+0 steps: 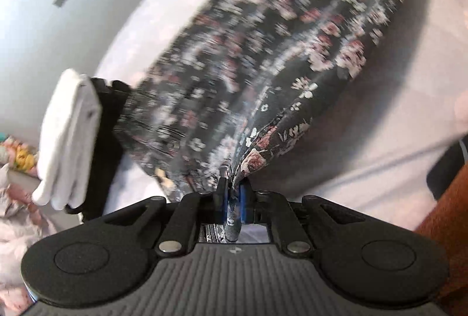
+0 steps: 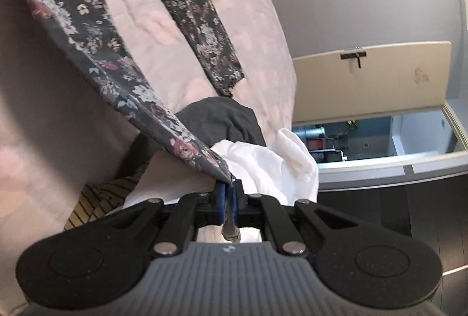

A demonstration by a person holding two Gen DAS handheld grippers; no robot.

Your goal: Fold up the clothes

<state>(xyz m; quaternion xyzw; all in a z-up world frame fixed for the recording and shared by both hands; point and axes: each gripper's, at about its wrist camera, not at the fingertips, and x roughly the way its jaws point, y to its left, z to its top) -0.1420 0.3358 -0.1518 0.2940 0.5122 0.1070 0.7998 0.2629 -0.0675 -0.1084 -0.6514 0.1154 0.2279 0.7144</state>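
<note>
My left tool (image 1: 232,193) and right tool (image 2: 229,193) each clench an edge of the floral garment (image 1: 248,58), which hangs over the bed (image 2: 181,64). I should lift evenly, keeping it taut, before laying the fold.

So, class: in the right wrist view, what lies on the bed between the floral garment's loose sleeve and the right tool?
In the right wrist view, a dark grey garment and a white cloth lie between the floral garment's sleeve and the right tool.
</note>
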